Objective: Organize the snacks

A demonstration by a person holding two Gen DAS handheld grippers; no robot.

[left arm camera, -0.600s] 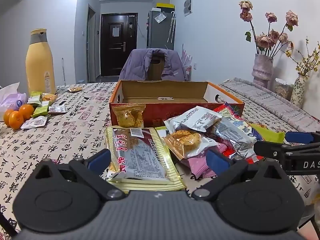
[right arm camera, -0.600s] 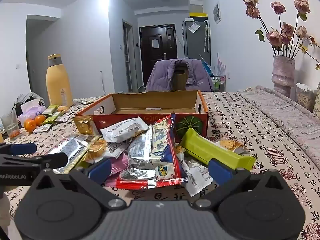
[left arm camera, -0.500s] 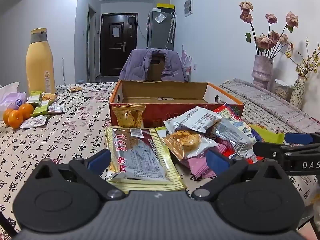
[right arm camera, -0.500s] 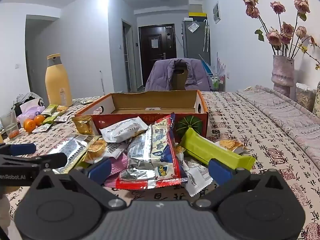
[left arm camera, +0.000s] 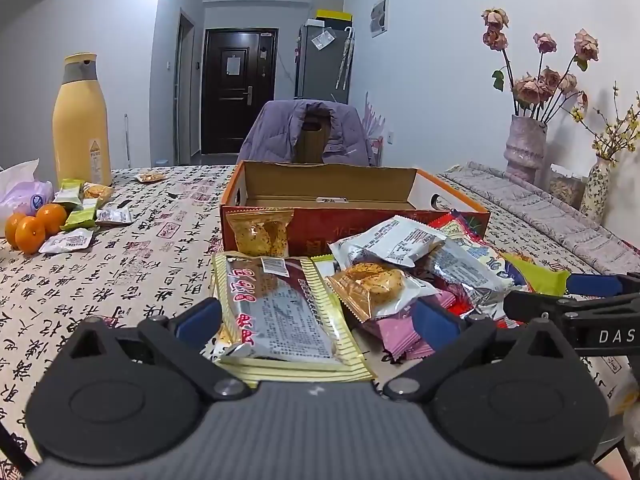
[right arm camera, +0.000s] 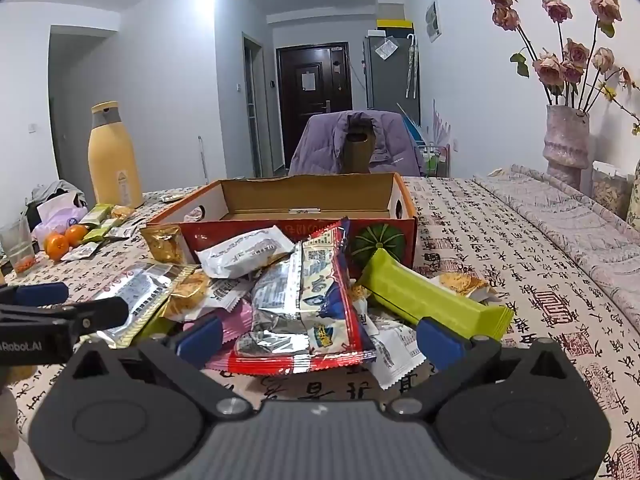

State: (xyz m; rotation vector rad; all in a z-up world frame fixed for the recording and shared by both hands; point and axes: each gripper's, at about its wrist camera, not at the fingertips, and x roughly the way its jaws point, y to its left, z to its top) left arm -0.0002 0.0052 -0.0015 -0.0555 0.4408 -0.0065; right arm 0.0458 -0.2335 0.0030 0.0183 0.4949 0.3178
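A heap of snack packets lies on the patterned tablecloth in front of an open cardboard box (left arm camera: 332, 186) (right arm camera: 308, 196) that looks almost empty. My left gripper (left arm camera: 316, 318) stands open just short of a silver and gold striped packet (left arm camera: 280, 308), not touching it. My right gripper (right arm camera: 320, 336) is open too, its blue pads on either side of a red-edged silver packet (right arm camera: 316, 304). A long green bar (right arm camera: 432, 300) lies to the right of that. A gold biscuit packet (left arm camera: 258, 232) leans on the box front. Each gripper's fingers show at the edge of the other's view.
On the left stand a tall yellow bottle (left arm camera: 82, 120), oranges (left arm camera: 36, 226), a tissue pack and several small packets (left arm camera: 86, 216). Vases with dried roses (left arm camera: 524, 148) stand at the right by a folded quilt. A chair with a purple jacket (left arm camera: 308, 134) is behind the box.
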